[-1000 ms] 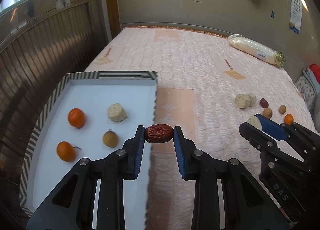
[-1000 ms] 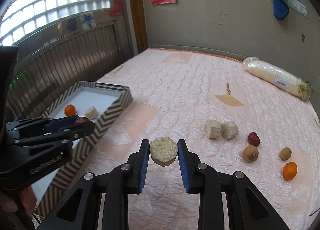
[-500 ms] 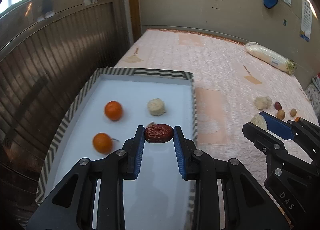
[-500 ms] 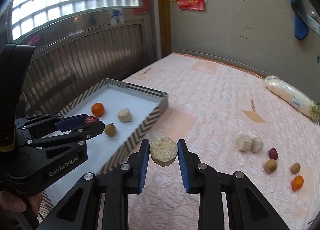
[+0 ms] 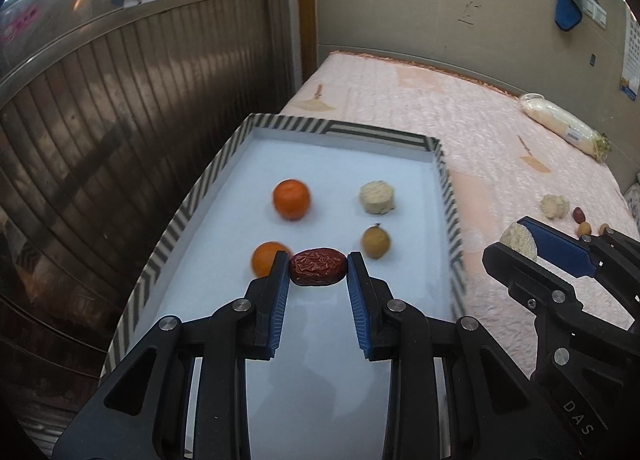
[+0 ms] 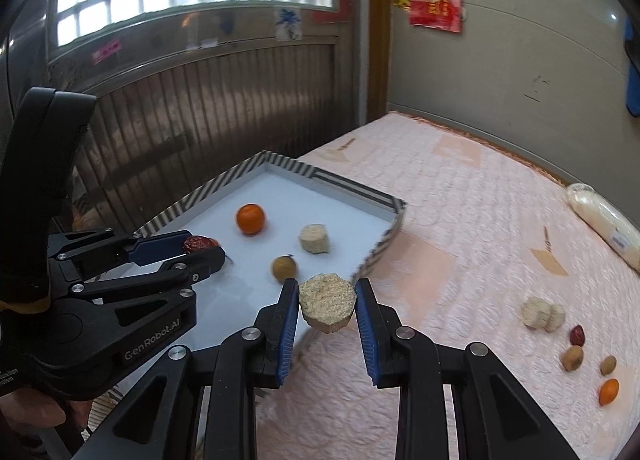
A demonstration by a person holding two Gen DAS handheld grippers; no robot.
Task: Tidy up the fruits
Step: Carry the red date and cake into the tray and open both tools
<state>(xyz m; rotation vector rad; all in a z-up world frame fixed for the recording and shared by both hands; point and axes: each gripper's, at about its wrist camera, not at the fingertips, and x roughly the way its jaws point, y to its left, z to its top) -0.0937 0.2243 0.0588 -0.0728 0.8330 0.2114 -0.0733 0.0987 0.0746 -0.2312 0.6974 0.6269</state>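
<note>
I see a wrinkled, glossy red date (image 5: 318,271), a rough, crumbly beige chunk (image 6: 327,303), a smooth matt white tray floor (image 5: 320,340) and a quilted pink cloth bed cover (image 6: 460,220) with matt sheen.

Left claw (image 5: 318,266) partly hides 1 orange (image 5: 265,258).

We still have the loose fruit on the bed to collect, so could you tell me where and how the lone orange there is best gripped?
Take the orange across its widest middle, coming down from above. It is round, so pads set below or above the middle would likely squeeze it out. It lies clear of the brown fruit beside it, leaving room for a finger on either side. Both grippers are full now, so one must unload first.
</note>
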